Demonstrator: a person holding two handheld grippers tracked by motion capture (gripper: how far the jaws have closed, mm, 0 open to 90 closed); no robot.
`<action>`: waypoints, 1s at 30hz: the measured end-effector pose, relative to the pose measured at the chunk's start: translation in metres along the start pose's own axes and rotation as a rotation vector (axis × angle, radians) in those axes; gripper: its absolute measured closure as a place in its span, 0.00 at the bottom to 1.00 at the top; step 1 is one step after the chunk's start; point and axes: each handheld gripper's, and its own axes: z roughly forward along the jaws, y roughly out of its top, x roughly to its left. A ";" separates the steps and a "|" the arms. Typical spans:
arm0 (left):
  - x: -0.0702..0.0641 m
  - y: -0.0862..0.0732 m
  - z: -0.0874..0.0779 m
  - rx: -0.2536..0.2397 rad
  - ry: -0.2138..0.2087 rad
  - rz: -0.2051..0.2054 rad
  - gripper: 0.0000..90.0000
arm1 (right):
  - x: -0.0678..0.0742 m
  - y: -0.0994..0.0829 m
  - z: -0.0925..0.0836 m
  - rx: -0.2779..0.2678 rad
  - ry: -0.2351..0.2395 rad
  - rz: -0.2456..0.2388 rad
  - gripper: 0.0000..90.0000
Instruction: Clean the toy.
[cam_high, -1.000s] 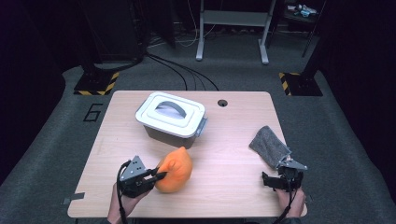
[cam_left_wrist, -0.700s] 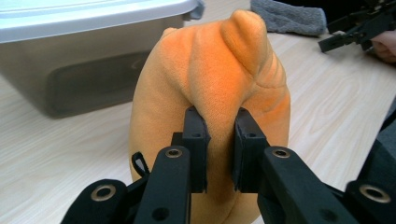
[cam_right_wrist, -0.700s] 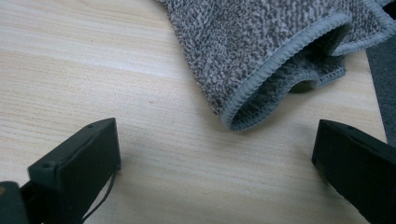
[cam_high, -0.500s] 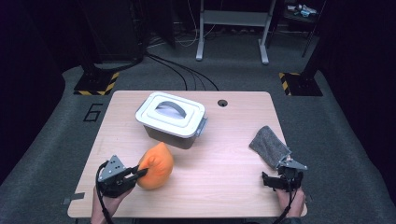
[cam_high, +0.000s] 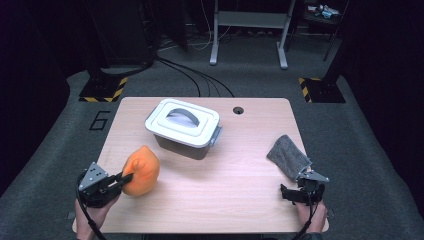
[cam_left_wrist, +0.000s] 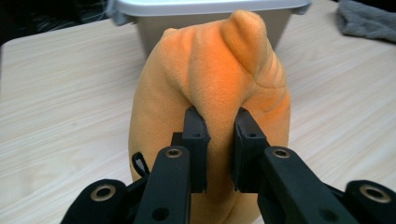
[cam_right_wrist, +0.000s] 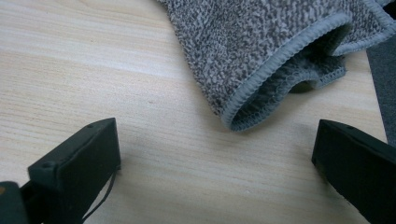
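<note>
- Left gripper — jaws clamped on the orange plush toy, at the table's seven o'clock.
- Right gripper — jaws wide, empty, grey cloth at its twelve o'clock.
- Lidded bin closed — stowing apparently not yet done.

Soft orange plush toy, rough grey knitted cloth, matt pale wood-grain table, smooth grey plastic box
</note>
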 end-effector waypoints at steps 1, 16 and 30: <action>0.002 0.000 -0.001 0.004 0.013 -0.004 0.87 | 0.000 0.000 0.000 0.002 0.001 0.004 0.00; 0.051 0.010 -0.007 0.073 0.162 -0.006 0.87 | 0.000 0.000 0.000 0.000 0.000 0.003 0.00; 0.049 0.004 0.042 0.226 0.101 0.012 0.79 | 0.000 0.000 0.000 0.000 0.001 0.003 0.00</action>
